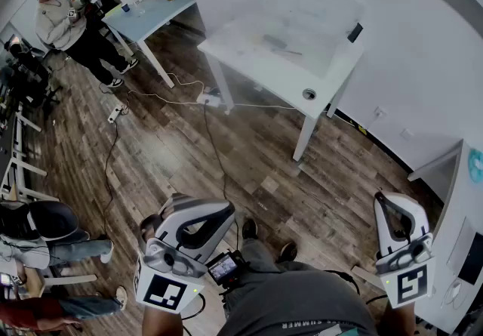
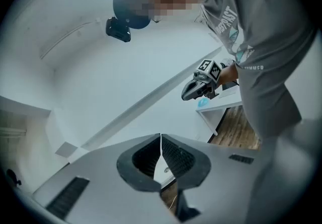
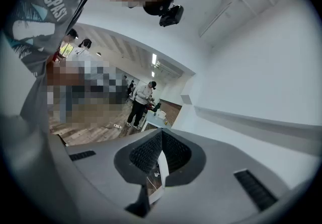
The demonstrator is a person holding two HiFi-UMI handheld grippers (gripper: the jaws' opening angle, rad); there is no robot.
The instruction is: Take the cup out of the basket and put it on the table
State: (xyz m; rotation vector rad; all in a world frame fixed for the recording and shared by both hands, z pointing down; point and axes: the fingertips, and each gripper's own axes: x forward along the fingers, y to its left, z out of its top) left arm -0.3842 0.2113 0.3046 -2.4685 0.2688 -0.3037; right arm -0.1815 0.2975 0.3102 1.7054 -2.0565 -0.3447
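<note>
In the head view a white table [image 1: 249,55] stands ahead across the wooden floor, with a clear plastic basket [image 1: 302,21] on it. I cannot make out the cup through the basket's hazy walls. Both grippers are held low by the person's body, far from the table. My left gripper [image 1: 225,211] is shut; in the left gripper view [image 2: 161,155] its pads meet with nothing between them. My right gripper [image 1: 381,198] is shut and empty too, its pads closed in the right gripper view [image 3: 161,156]. The left gripper view also shows the right gripper [image 2: 201,84] beside the person's shirt.
Cables [image 1: 204,100] trail over the floor in front of the table. A second table [image 1: 147,6] with small items stands at the far left, a person [image 1: 64,21] beside it. Seated people [image 1: 45,236] are at the lower left. A white cabinet [image 1: 468,236] is close on the right.
</note>
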